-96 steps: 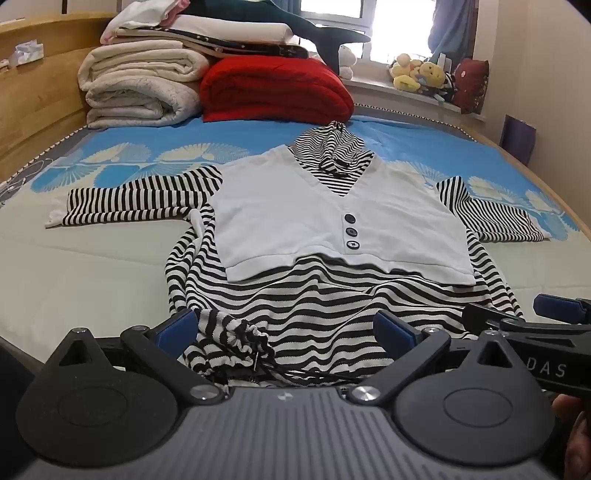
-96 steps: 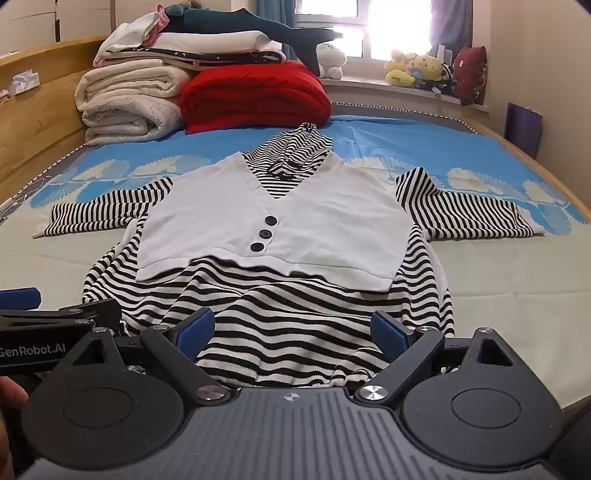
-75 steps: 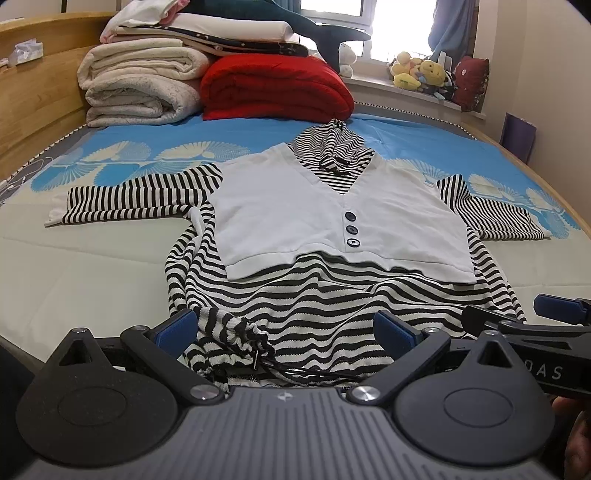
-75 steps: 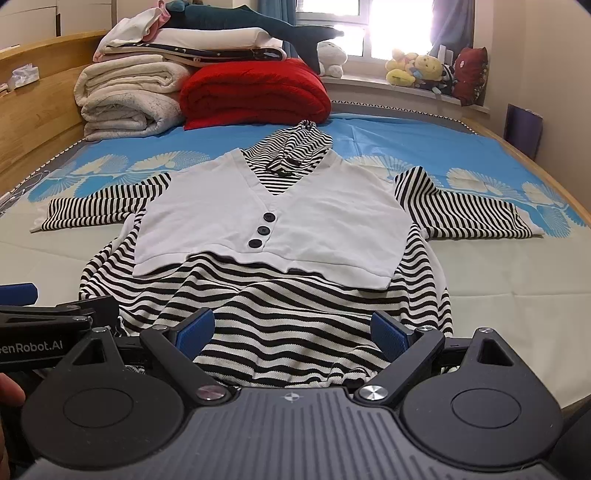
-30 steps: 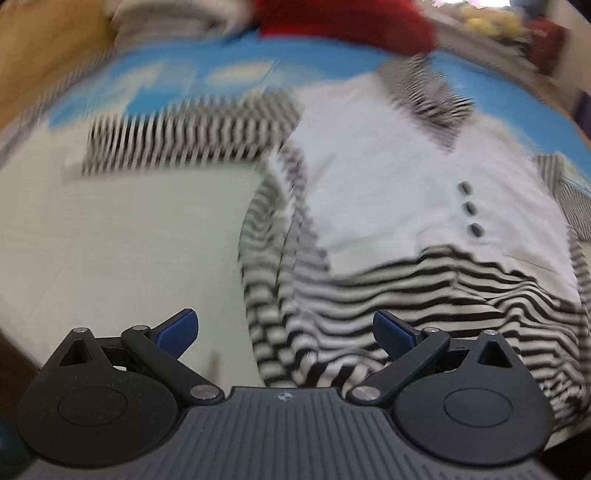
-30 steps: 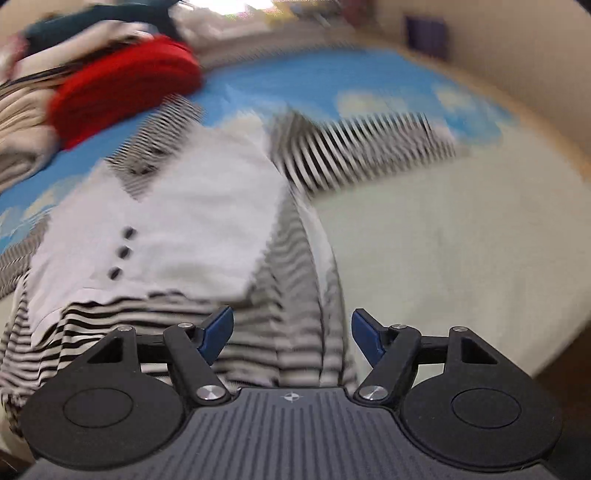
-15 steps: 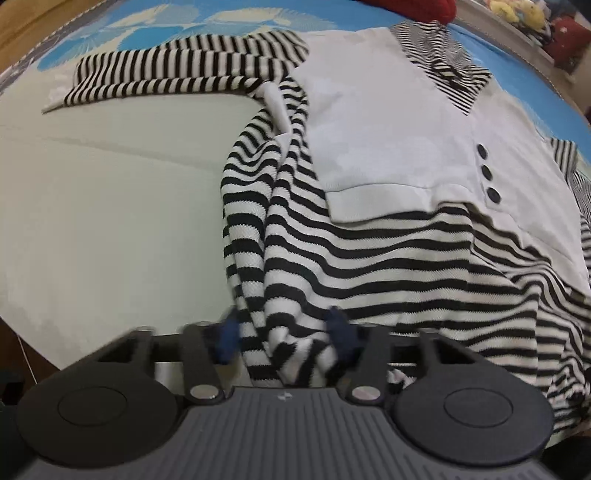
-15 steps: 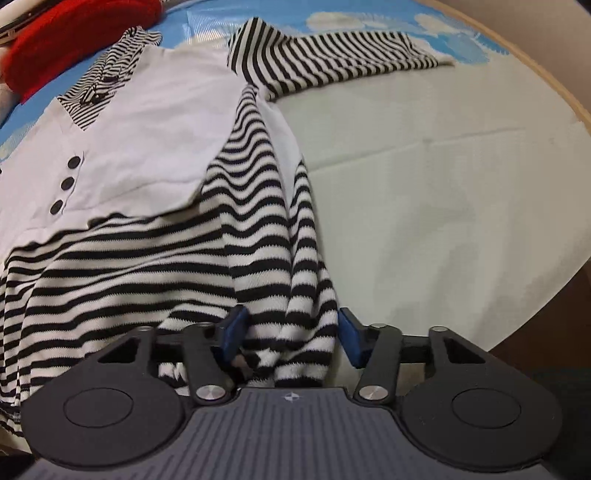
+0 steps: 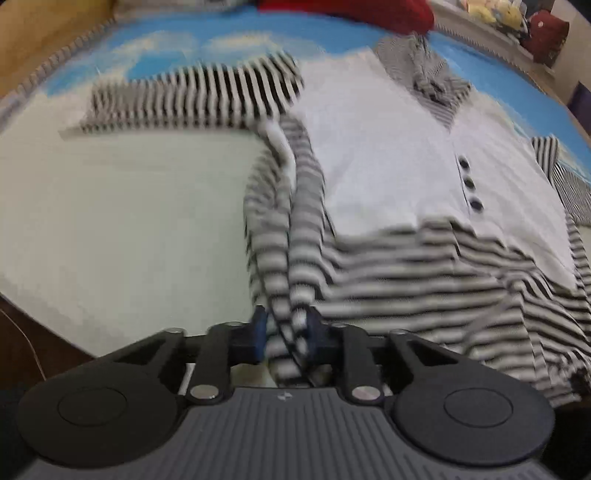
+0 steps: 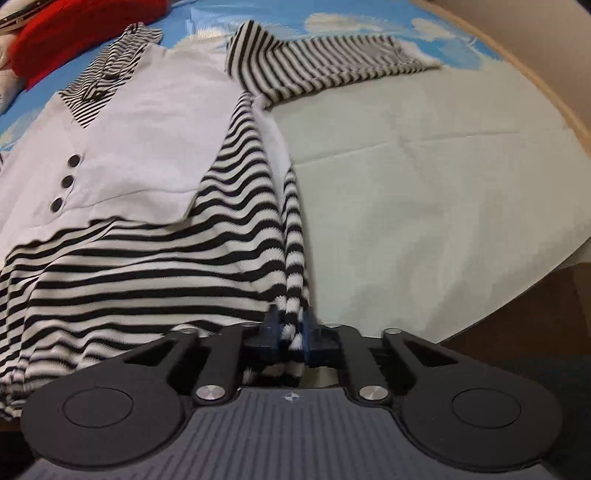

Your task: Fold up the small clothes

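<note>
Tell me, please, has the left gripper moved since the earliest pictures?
Yes. The left gripper has swung from the middle of the hem to the striped top's left edge, nearer the bare sheet, its jaws closing on the fabric.

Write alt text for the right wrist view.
The right gripper is shut on the hem corner of a striped top spread on a bed. A red blanket lies beyond it.

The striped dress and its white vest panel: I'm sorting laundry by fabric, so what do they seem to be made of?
The striped dress looks like a soft, matte knit: fine ribbed texture, and it bunches into limp folds where the right gripper pinches its hem. The white vest panel seems a smoother, flatter cloth, perhaps cotton jersey; it lies nearly unwrinkled. Its dark buttons look like glossy plastic.
</note>
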A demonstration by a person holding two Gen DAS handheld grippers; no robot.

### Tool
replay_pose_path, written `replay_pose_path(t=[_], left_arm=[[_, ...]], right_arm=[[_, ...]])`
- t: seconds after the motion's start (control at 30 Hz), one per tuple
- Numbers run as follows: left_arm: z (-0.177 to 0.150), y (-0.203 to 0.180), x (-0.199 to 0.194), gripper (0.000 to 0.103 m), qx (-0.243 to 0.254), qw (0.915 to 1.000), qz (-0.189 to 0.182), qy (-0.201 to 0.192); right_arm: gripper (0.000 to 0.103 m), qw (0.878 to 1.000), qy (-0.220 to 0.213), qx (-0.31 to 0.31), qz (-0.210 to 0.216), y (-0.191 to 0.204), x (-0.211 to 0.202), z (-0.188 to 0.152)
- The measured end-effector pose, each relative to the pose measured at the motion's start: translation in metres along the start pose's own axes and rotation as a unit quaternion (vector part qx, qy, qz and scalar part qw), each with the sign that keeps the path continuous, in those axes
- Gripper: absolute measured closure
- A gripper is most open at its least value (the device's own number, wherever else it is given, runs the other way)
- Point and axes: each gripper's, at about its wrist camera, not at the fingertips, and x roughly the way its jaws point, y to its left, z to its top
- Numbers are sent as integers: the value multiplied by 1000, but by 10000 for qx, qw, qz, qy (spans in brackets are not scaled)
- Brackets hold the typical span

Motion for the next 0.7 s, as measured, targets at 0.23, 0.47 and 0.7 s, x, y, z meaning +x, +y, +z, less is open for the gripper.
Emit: replay_pose_path(t=[0.23, 0.47, 0.7], left_arm=[[7, -26, 8, 63, 476, 9988, -113, 78], [22, -31, -3, 51, 394, 9990, 14, -232], [28, -27, -15, 47, 234, 9980, -70, -579]], right_arm=[[63, 9984, 528, -184, -10, 7, 21, -1], [60, 9965, -834, 60, -55, 1, -25, 24], [60, 9761, -2163, -114, 169, 5, -72, 49]])
